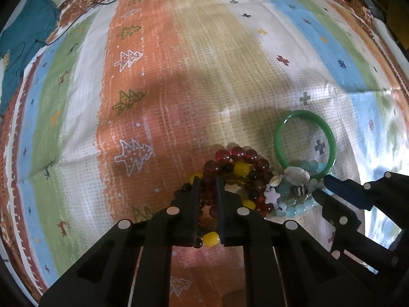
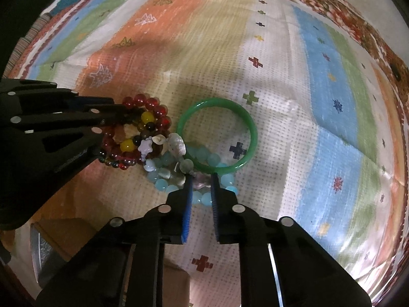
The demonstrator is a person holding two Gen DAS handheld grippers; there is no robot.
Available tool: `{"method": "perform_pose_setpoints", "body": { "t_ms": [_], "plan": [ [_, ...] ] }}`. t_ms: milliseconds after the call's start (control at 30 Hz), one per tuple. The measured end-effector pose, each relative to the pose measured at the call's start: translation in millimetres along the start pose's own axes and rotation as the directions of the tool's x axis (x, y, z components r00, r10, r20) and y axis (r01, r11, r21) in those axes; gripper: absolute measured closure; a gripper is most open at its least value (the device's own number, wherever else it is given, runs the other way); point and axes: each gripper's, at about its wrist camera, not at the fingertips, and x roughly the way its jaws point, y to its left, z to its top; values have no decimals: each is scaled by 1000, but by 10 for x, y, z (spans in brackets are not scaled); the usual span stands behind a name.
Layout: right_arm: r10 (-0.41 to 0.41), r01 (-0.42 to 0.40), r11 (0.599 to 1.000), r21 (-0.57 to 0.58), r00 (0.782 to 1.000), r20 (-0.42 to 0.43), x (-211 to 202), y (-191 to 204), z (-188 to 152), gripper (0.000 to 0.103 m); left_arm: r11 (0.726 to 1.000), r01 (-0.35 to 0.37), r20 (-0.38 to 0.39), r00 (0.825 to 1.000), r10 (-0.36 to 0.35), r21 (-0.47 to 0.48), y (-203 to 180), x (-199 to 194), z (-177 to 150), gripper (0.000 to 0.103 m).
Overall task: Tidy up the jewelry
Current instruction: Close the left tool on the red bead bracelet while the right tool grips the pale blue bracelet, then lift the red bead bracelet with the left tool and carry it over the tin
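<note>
Bangle (image 2: pixel 217 135) overlaps blue beads (image 2: pixel 204 154) – red beads (image 2: pixel 143 133) touching alongside

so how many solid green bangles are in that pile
1. The green bangle lies flat on the cloth at the pile's right edge, its near rim over the pale blue bead bracelet, just ahead of the right gripper. Another could hide under the beads.

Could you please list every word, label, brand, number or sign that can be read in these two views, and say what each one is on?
None: no legible text in either view.
The cloth carries only printed pictures: trees, crosses, snowflakes, deer.
The red and yellow bead bracelet, green bangle and pale blue bead bracelet bear no lettering.
Both hand-held grippers are plain black, without markings.
</note>
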Motion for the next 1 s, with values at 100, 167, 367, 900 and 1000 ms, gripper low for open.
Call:
{"method": "perform_pose_setpoints", "body": {
  "t_ms": [100, 167, 367, 900, 1000],
  "plan": [
    [-4, 4, 1000, -11, 1000, 8, 11, 12, 24, 93, 1000, -7, 3, 1000, 7, 6, -3, -3, 1, 93],
    [-7, 7, 1000, -17, 1000, 13, 11, 18, 19, 93, 1000, -8, 8, 1000, 8, 3, -7, -19, -5, 96],
    [-4, 4, 1000, -8, 999, 38, -87, -6, 22, 93, 1000, -23, 31, 999, 23, -12, 57, -138, -29, 103],
    [15, -18, 999, 31, 995, 98, -391, -114, -20, 93, 999, 36, 26, 999, -35, -35, 55, -186, -40, 71],
    [16, -19, 999, 33, 995, 102, -419, -133, -27, 93, 999, 26, 16, 1000, -25, -27, 30, -124, -37, 71]
  ]
}}
